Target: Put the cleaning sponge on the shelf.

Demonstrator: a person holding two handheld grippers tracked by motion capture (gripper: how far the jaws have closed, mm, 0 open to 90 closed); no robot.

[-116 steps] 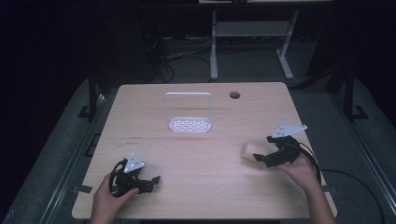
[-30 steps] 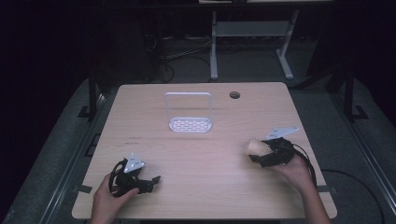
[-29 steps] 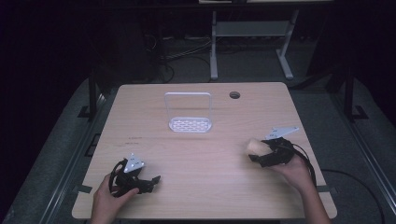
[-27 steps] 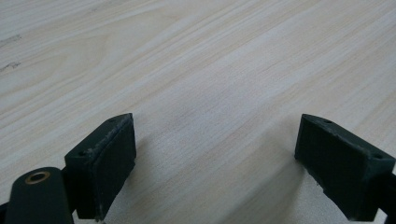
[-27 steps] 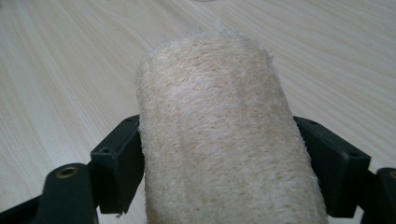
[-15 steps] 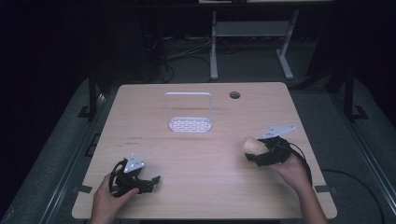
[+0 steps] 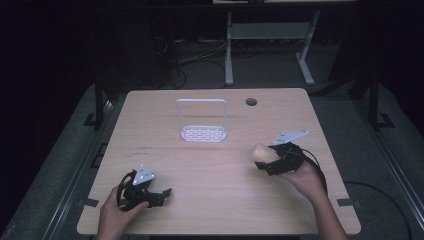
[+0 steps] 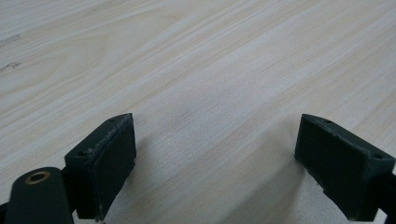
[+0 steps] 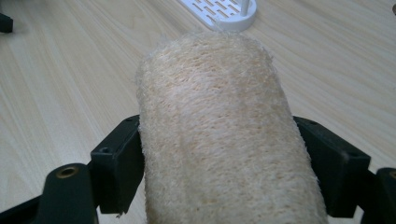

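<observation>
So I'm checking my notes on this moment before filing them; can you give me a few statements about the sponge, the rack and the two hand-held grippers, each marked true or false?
1. The right hand-held gripper is shut on the loofah sponge. True.
2. The left hand-held gripper holds a sponge too. False: its jaws stand open over bare table.
3. The white rack stands on the table, apart from both grippers. True.
4. The sponge lies in the white rack. False: it is between the right gripper's jaws, near the table's right side.
5. The rack's base has slots in it. True.
</observation>
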